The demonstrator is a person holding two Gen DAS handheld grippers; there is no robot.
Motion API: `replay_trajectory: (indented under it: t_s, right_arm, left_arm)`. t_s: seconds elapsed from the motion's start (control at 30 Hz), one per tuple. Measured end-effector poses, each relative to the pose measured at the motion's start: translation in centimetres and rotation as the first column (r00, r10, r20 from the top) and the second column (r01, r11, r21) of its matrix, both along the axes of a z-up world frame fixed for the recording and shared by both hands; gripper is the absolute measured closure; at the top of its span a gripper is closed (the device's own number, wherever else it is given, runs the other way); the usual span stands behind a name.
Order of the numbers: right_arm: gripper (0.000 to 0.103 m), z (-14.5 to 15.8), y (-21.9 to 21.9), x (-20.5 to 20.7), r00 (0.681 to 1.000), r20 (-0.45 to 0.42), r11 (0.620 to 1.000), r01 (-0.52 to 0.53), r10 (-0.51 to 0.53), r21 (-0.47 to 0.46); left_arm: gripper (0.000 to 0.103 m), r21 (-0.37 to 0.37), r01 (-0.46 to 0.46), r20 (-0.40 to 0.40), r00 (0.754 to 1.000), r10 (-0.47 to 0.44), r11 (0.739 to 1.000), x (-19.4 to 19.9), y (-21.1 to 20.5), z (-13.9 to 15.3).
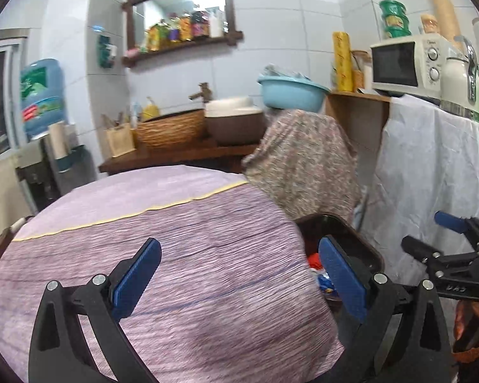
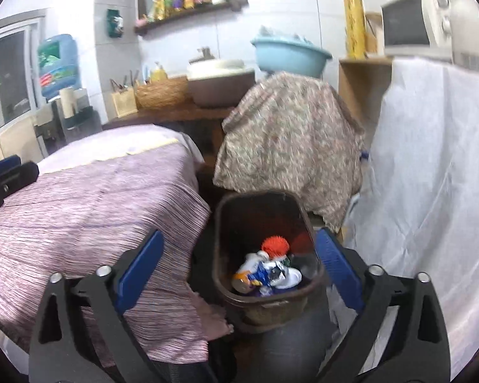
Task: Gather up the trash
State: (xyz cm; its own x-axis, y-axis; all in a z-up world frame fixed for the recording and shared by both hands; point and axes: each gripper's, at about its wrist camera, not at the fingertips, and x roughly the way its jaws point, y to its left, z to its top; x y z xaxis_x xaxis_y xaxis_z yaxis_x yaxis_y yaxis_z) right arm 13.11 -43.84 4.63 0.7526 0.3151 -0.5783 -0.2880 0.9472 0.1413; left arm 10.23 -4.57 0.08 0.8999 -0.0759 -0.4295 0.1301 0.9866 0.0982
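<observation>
My right tool (image 2: 236,265) hangs wide and empty right above the brown bin (image 2: 265,303), which stands on the floor in the gap between the desk (image 2: 89,198) with its purple cloth and the white sheet (image 2: 431,166). The trash (image 2: 265,271) lies at the bottom of the bin: crumpled blue-and-white wrappers, something round and orange with a spiky look, and a red scrap behind it. My left tool (image 1: 239,274) is wide and empty too, held over the right part of the desk, with only a corner of the bin showing past its right finger.

I judge the drop made, since nothing sits between either pair of fingers and I see no loose rubbish on the purple cloth from here. To do this step well I would lift the right tool straight up so its fingers do not catch the bin's rim and tip it, keep the two tools well apart as they cross, and sweep the left camera slowly over the desk, because the blur hides small scraps
</observation>
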Motion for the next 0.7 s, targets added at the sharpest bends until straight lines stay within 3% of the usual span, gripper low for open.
replay_trajectory:
  t_s: [0.13,0.33,0.53,0.7]
  right_arm:
    - [0.006,1.5,1.6,-2.4,0.999,0.049,1.000,-0.020,0.020,-0.001]
    - [0.006,3.1,2.9,-6.4,0.990,0.139,0.999,-0.031,0.036,-0.042]
    - [0.006,4.1,3.0,-9.6,0.980,0.193,0.999,-0.037,0.044,-0.039]
    - [0.006,4.4,3.1,-11.3,0.977,0.206,0.998,-0.051,0.059,-0.045]
  left_arm:
    - [0.005,-0.025,-0.062,0.032,0.998,0.062,0.998,-2.2,1.6,-0.4]
    - [0.005,0.008,-0.122,0.120,0.985,0.120,0.993,-5.8,2.4,-0.5]
    - [0.005,-0.062,-0.156,0.123,0.979,0.163,0.986,-7.8,3.5,-1.0]
    - [0.005,-0.062,-0.193,0.144,0.969,0.200,0.979,-8.9,3.8,-1.0]
